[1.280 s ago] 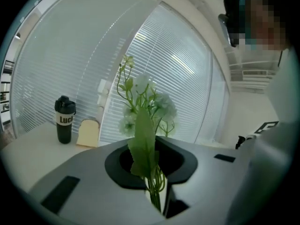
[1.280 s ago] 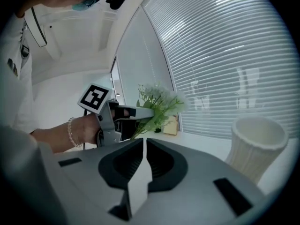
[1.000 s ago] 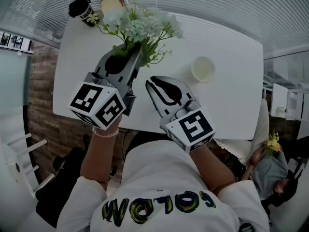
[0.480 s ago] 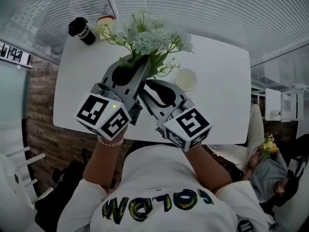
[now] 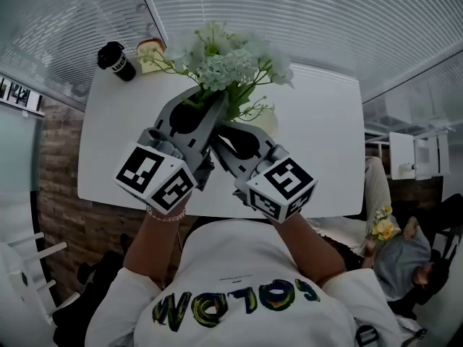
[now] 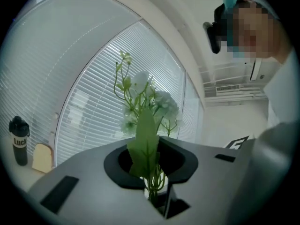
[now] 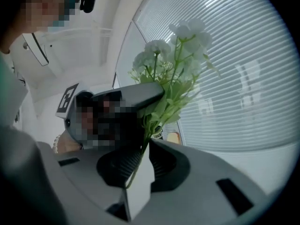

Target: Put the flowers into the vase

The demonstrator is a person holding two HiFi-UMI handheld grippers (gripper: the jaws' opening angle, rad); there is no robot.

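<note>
A bunch of pale white-green flowers [image 5: 226, 58] stands upright above the white table [image 5: 318, 157]. My left gripper [image 5: 212, 108] is shut on its stems; in the left gripper view the stems and a broad leaf [image 6: 144, 144] rise from between the jaws of the left gripper [image 6: 157, 193]. My right gripper [image 5: 221, 131] sits right beside it, lower on the same stems. Its jaws have just been closing, and a thin stem [image 7: 140, 153] is pinched in the right gripper [image 7: 135, 175]. The white vase [image 5: 268, 124] peeks out behind the right gripper, below the blooms.
A black bottle [image 5: 114, 60] and a slice of bread [image 5: 150, 50] stand at the table's far left corner, against the window blinds. A seated person [image 5: 409, 255] with yellow flowers [image 5: 382, 228] is at the lower right, off the table.
The right gripper has come in from the right and joined the left one at the stems. Both grippers and the bunch have risen towards the camera. The vase is now mostly covered.
</note>
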